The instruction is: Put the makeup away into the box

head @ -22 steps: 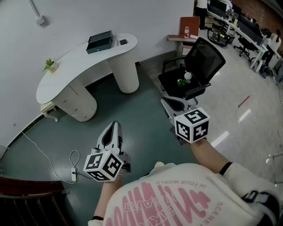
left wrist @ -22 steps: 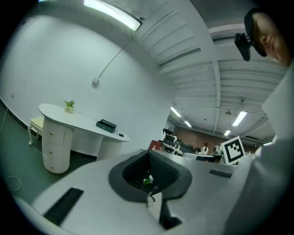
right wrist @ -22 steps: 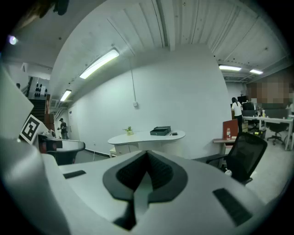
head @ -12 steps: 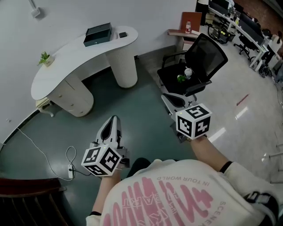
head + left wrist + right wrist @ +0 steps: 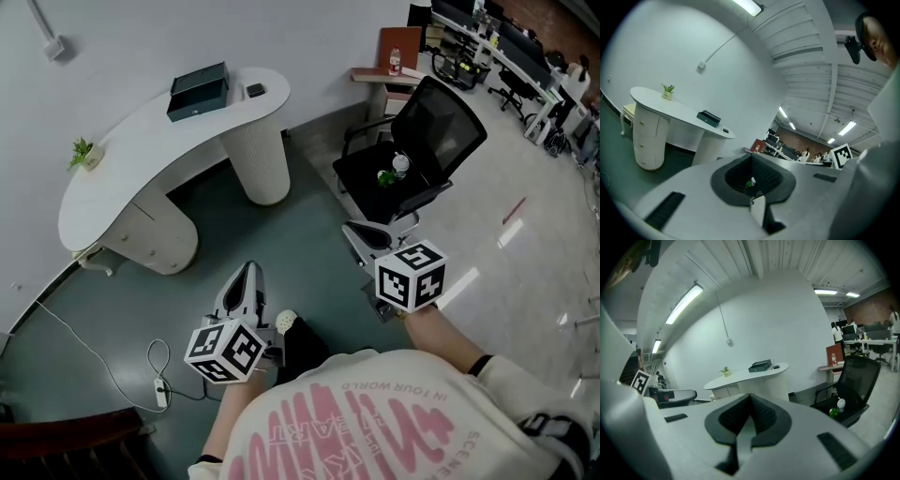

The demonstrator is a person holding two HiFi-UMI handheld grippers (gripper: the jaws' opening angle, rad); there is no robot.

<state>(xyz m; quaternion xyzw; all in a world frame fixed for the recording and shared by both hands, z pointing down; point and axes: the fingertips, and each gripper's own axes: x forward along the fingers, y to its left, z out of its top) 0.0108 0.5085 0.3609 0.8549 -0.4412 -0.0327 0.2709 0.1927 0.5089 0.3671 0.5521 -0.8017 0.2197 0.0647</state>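
Note:
A dark box lies on the white curved desk at the back left, with a small dark item beside it. The same box shows far ahead in the right gripper view, and the box also appears in the left gripper view. My left gripper hangs over the green floor, shut and with nothing in it. My right gripper is shut and bare too, short of the black chair. Both are well away from the desk. In their own views the left gripper and right gripper show closed jaws.
A black office chair with a bottle on its seat stands ahead right. A small potted plant sits on the desk's left end. A white cable and power strip lie on the floor at left. Desks with people fill the far right.
The desk has slid left in the head view and the chair looms a little nearer. A shoe now shows between the grippers. Both grippers stay shut and hold their spacing.

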